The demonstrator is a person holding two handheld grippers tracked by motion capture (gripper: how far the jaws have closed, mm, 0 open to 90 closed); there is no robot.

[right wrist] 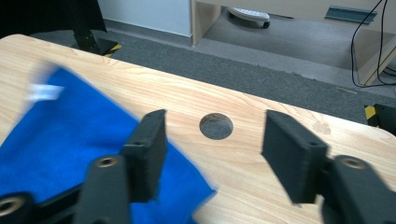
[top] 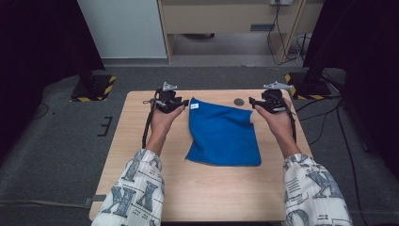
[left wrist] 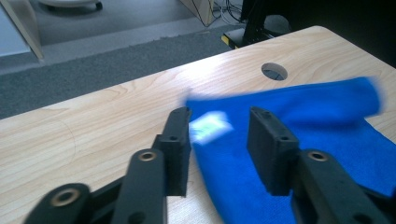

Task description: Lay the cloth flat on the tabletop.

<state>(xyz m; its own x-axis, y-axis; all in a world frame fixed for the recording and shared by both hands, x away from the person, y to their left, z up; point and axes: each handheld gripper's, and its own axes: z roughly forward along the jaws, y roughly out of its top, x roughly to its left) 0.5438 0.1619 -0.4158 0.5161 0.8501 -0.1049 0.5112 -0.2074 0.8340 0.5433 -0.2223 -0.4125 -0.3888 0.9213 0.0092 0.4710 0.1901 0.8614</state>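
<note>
A blue cloth (top: 223,134) lies loosely folded on the wooden table (top: 136,146), with a white tag (top: 194,106) at its far left corner. My left gripper (top: 185,104) hovers at that corner with its jaws apart. In the left gripper view, the tag (left wrist: 210,126) and the cloth's edge (left wrist: 327,121) lie between and below the jaws of the left gripper (left wrist: 219,114), untouched. My right gripper (top: 251,101) is open at the cloth's far right corner. In the right gripper view, the cloth (right wrist: 56,140) runs under one jaw of the right gripper (right wrist: 215,116).
A round cable hole (top: 239,101) sits in the table just beyond the cloth, between the two grippers. Two stand bases with yellow-black stripes (top: 94,87) (top: 306,84) flank the table's far corners. Cables trail on the floor at the right.
</note>
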